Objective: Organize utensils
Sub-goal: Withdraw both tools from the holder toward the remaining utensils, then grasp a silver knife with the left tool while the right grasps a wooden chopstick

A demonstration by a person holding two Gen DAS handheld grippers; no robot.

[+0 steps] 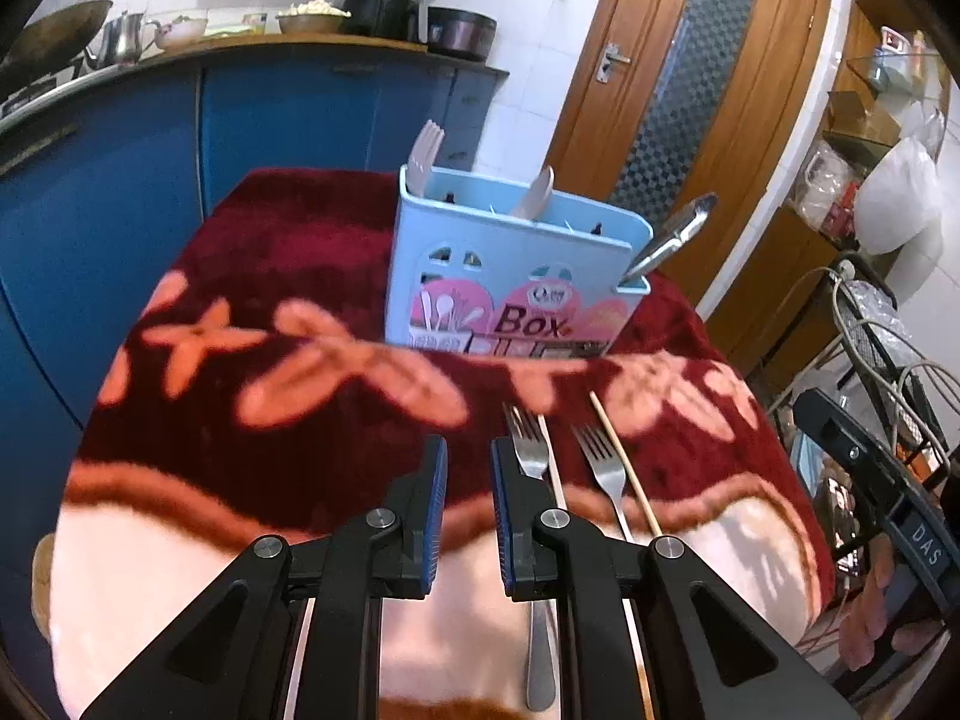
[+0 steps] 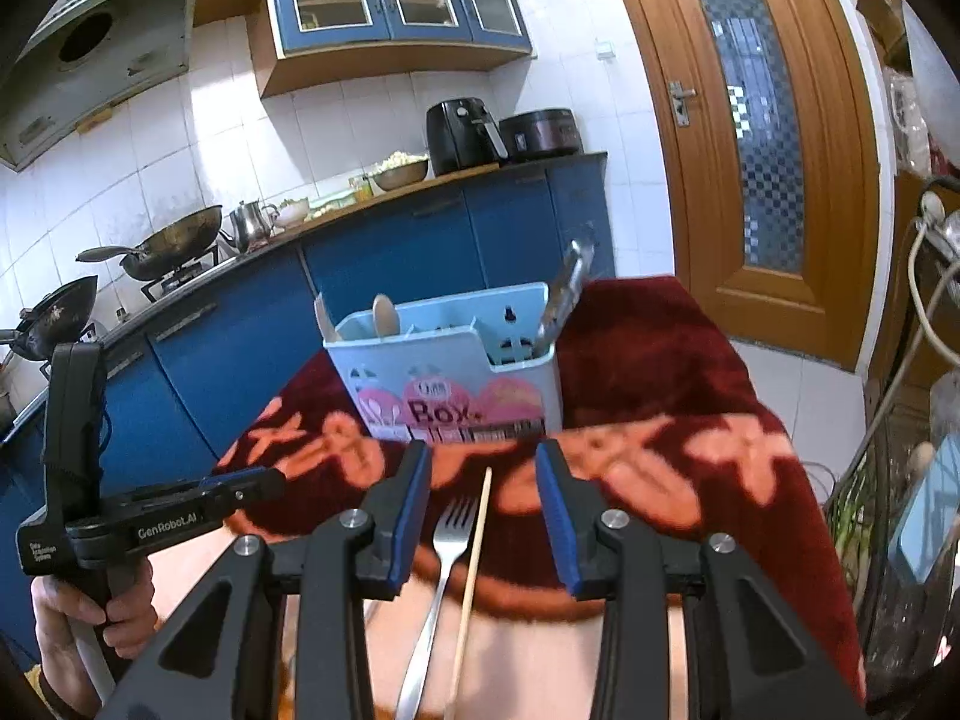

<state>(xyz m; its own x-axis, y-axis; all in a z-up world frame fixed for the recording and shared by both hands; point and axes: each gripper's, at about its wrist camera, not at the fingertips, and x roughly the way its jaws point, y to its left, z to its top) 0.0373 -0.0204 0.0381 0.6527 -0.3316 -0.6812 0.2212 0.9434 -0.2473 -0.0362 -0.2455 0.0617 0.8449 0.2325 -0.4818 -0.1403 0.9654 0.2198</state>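
A light blue utensil box (image 1: pixel 510 276) (image 2: pixel 450 378) stands on the red floral cloth, with a wooden fork (image 1: pixel 425 153), a wooden spoon (image 1: pixel 536 195) and metal tongs (image 1: pixel 672 237) in it. Two metal forks (image 1: pixel 528 450) (image 1: pixel 603 462) and two wooden chopsticks (image 1: pixel 624 468) (image 1: pixel 553 468) lie in front of the box. My left gripper (image 1: pixel 469 462) hovers just left of the nearer fork, jaws narrowly apart and empty. My right gripper (image 2: pixel 483 456) is open above a fork (image 2: pixel 447 540) and a chopstick (image 2: pixel 477 540), touching neither. The left gripper (image 2: pixel 273 480) also shows at the left, in a hand (image 2: pixel 120 612).
The cloth-covered table (image 1: pixel 270 276) ends close behind the box. Blue kitchen cabinets (image 1: pixel 120 192) with woks and appliances on top stand to the left and behind. A wooden door (image 2: pixel 768 138) is at the back right, and a cluttered wire rack with cables (image 1: pixel 888 360) is to the right.
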